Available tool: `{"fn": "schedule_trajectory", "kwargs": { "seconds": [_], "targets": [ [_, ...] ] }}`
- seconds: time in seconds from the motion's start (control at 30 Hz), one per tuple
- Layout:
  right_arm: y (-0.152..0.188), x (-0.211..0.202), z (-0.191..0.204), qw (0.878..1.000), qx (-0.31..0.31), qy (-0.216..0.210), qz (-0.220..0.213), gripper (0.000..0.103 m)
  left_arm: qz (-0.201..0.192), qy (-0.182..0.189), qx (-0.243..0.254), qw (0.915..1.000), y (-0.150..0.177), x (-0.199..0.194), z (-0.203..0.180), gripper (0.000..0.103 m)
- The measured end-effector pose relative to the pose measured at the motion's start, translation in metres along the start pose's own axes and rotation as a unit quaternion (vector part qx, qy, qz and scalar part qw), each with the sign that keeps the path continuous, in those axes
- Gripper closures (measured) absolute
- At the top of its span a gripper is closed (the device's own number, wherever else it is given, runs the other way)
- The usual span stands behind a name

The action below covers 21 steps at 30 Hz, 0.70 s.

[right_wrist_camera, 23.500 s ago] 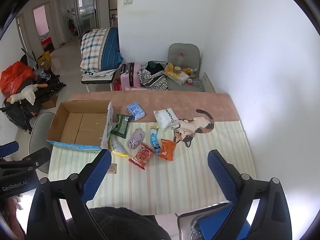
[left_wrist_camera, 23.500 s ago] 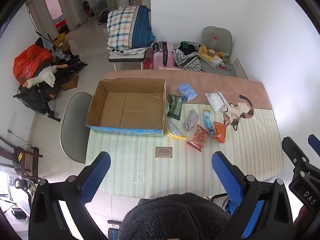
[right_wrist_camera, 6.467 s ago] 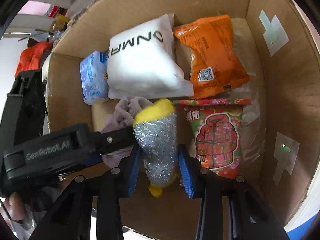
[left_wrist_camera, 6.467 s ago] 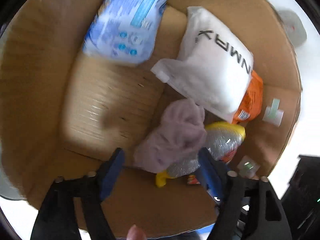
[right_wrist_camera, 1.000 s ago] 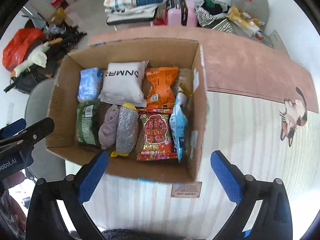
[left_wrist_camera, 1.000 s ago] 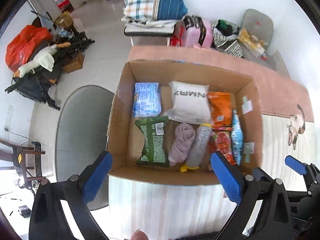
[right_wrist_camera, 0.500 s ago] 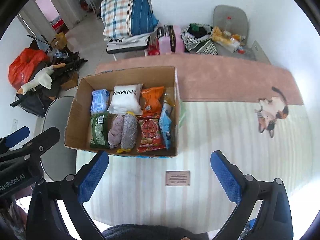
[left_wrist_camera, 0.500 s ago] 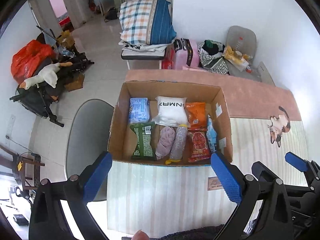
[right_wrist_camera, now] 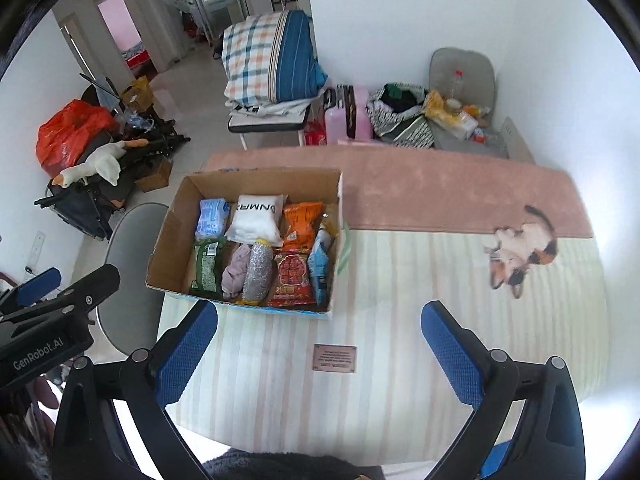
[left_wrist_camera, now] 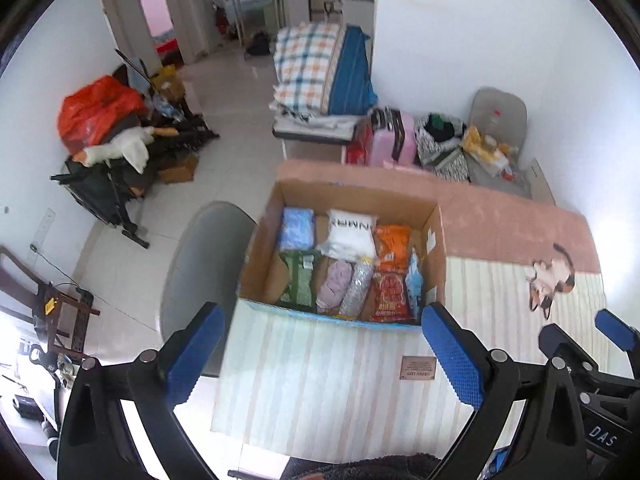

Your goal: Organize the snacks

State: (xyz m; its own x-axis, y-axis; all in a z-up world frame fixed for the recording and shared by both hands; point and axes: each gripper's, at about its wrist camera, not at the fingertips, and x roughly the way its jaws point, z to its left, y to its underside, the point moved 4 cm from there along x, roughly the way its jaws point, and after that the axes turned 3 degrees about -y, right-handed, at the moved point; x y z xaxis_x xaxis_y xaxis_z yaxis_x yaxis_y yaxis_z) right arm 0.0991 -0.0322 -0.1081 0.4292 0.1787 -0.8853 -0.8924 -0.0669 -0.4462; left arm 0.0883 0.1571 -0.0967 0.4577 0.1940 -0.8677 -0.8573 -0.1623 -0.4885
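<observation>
Claws (left_wrist_camera: 320,354) farther from crosswise box (left_wrist_camera: 344,204)

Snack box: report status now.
Left gripper and right gripper open, holding nothing. Snacks all inside cardboard box. Only a small card on the table.

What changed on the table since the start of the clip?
All eight snack packets went from the mat into the cardboard box: green packet, silver packet, red packet in front. Both tools, left tool and right tool, are open and empty again. Box, small card and mat unmoved.
</observation>
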Motion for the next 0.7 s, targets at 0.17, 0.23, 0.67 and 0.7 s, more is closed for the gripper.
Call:
{"fn": "schedule_trajectory", "kwargs": {
  "seconds": [0.17, 0.23, 0.67, 0.7],
  "targets": [
    [0.003, -0.063, 0.003, 0.999, 0.002, 0.025, -0.043, 0.0, -0.016, 0.026, 0.022, 0.9993, 0.001, -0.049, 0.003, 0.002],
    [0.005, -0.088, 0.007, 0.998, 0.005, 0.022, -0.059, 0.0, -0.019, 0.026, 0.032, 0.999, 0.002, -0.061, 0.005, 0.002],
    [0.014, -0.152, 0.022, 0.996, 0.004, 0.034, -0.084, 0.0, -0.054, 0.03, 0.041, 0.9972, 0.006, -0.114, 0.017, 0.002],
    [0.014, -0.155, 0.022, 0.996, 0.004, 0.036, -0.085, 0.0, -0.054, 0.029, 0.043, 0.9972, 0.007, -0.115, 0.017, 0.002]
  ]
}}
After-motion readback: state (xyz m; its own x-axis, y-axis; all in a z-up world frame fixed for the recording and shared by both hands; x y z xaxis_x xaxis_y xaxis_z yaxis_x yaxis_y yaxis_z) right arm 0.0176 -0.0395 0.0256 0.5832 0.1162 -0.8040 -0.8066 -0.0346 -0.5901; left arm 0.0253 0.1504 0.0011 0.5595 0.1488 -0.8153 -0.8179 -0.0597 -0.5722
